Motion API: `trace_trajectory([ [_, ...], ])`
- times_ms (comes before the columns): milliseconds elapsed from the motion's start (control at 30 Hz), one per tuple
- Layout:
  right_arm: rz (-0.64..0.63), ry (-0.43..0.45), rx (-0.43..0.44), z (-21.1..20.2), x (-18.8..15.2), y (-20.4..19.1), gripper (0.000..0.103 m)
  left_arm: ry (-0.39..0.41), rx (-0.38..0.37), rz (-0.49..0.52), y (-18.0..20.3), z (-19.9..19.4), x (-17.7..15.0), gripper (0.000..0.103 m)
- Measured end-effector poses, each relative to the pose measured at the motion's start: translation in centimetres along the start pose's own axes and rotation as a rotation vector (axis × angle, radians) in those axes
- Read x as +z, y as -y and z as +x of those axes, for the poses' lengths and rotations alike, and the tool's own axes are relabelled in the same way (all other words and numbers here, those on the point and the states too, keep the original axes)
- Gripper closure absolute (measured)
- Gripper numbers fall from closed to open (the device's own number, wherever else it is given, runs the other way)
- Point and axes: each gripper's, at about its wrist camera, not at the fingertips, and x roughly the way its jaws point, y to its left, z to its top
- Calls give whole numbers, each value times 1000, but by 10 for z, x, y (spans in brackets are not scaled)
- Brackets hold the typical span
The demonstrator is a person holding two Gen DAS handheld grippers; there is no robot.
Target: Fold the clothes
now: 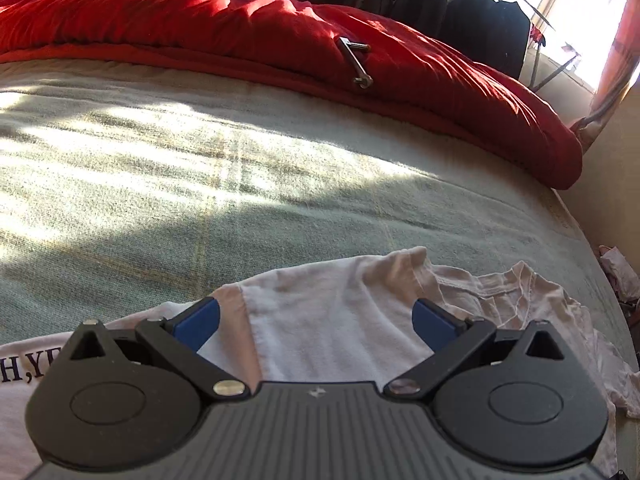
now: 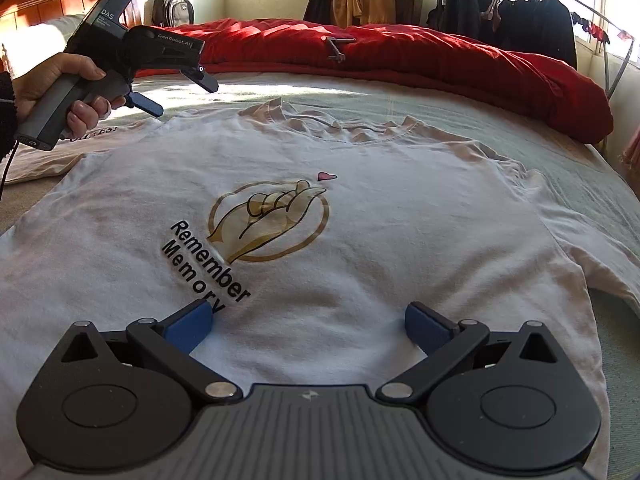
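Bright window sunlight, patchy shadows, fisheye warping

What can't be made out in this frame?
- Second shirt's print: left wrist view, cut off by the frame edge and the left tongs; in the right wrist view the hand covers it.
- White T-shirt hem: right wrist view, hidden under the right tongs.
- Metal object on the red duvet: too small to identify.

Open bed (image 2: 460, 120) surface lies beyond the white T-shirt (image 2: 360, 208), up to the red duvet (image 2: 440, 60) ridge, which blocks the far side. Left tongs (image 2: 176, 88) hang above the shirt's left shoulder; a second garment (image 2: 36, 160) lies beneath them.
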Motion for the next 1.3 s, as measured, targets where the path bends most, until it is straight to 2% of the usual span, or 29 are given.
trace_trajectory([
  [100, -11, 25, 5, -18, 5, 2, 0, -8, -26, 64, 13, -28, -14, 1],
  [200, -2, 64, -2, -39, 9, 9, 0, -36, -65, 70, 14, -47, -39, 1],
  [333, 96, 23, -45, -54, 7, 28, 0, -83, -106, 61, 13, -67, -76, 1],
  [433, 183, -16, -29, -65, -6, 42, 0, -120, -108, 24, 4, -74, -104, 1],
  [533, 234, -65, -34, -73, -26, 46, 0, -90, -84, 73, 8, -95, -133, 1],
  [667, 225, -107, -77, -83, -51, 45, 0, -69, -60, 127, 18, -129, -173, 1],
  [767, 193, -102, -90, -88, -65, 41, 0, -71, -39, 182, 32, -155, -203, 1],
  [867, 183, -82, -94, -91, -74, 38, 0, -29, -31, 241, 48, -181, -228, 1],
  [933, 188, -77, -97, -90, -76, 39, 0, 3, -53, 265, 55, -193, -242, 1],
  [1033, 190, -74, -106, -89, -77, 37, 0, -34, -76, 217, 56, -192, -260, 1],
  [1133, 190, -64, -113, -90, -80, 36, 0, -4, -50, 189, 55, -198, -281, 1],
  [1300, 194, -46, -118, -93, -85, 35, 0, -3, -8, 196, 60, -220, -308, 1],
])
